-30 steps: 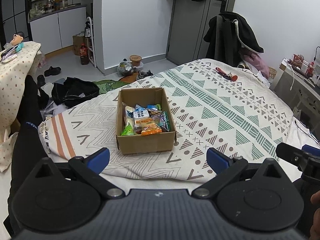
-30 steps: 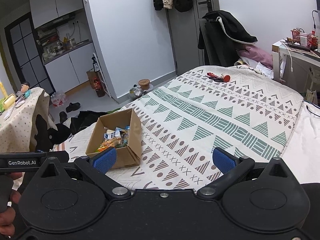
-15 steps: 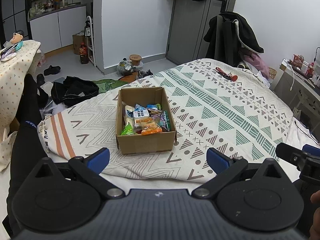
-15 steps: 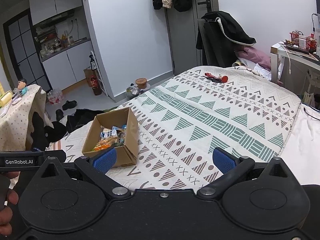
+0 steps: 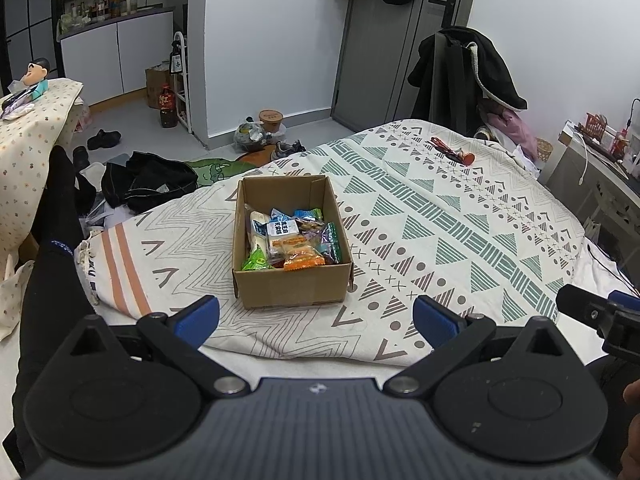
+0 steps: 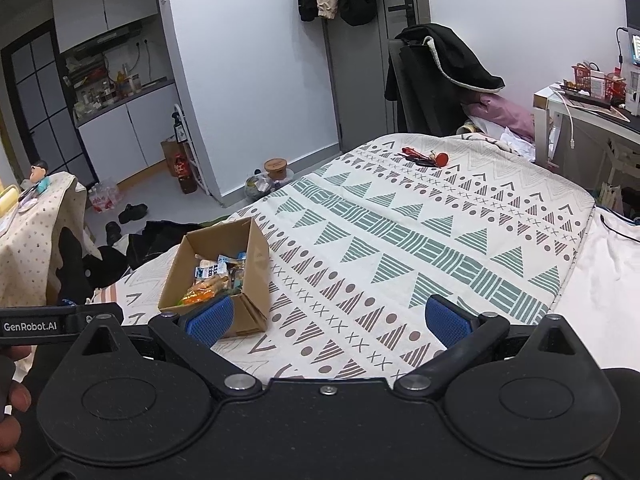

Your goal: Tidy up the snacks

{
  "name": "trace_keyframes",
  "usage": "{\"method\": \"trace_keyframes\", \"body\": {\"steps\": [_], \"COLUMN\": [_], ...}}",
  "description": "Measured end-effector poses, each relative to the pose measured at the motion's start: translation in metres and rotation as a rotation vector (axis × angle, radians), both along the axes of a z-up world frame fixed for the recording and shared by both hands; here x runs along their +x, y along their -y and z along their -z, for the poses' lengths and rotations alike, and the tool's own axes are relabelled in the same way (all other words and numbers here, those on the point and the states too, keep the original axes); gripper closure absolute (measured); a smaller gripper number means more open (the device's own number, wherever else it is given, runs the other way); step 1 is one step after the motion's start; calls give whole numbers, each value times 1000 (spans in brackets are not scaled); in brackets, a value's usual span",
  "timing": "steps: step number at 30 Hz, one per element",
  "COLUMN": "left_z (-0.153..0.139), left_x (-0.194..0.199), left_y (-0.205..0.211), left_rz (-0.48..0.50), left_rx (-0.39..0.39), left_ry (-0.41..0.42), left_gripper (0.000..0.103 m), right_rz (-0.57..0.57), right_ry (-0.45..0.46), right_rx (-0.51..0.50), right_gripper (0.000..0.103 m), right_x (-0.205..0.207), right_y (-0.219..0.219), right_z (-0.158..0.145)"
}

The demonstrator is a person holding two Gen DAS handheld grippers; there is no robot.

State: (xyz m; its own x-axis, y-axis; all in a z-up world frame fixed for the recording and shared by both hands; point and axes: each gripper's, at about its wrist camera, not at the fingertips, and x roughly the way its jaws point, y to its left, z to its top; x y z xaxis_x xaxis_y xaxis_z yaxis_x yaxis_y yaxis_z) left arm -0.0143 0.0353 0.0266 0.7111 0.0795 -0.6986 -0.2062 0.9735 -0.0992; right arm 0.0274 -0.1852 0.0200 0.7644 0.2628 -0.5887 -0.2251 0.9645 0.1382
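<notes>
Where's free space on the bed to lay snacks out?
Bare blanket right of the box, up to the red keys; a narrower strip left of the box. The box is packed with snacks.

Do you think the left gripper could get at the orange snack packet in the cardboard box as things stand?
Probably yes: the left gripper is open and faces the cardboard box, whose top is open; the orange snack packet lies on top, behind the near wall.

Left gripper (image 5: 316, 316) held level, blue-padded fingers (image 5: 198, 320) spread wide with nothing between them, right gripper (image 6: 326, 320) likewise level, its blue pads (image 6: 444, 320) far apart and empty, both grippers side by side, a hand (image 6: 10, 420) partly visible at frame edge
</notes>
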Motion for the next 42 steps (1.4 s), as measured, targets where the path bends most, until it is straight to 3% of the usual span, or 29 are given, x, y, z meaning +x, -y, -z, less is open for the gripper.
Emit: {"method": "trace_keyframes", "body": {"steps": [42], "left_z": [-3], "left_x": [-2], "left_y": [0], "left_rz": [7], "left_rx": [1], "left_ry": [3], "left_gripper": [1], "right_rz": [-4], "right_ry": [0], "right_rx": [-12], "right_gripper": [0], "right_x": [3], "right_y": [3], "right_z": [-3]}}
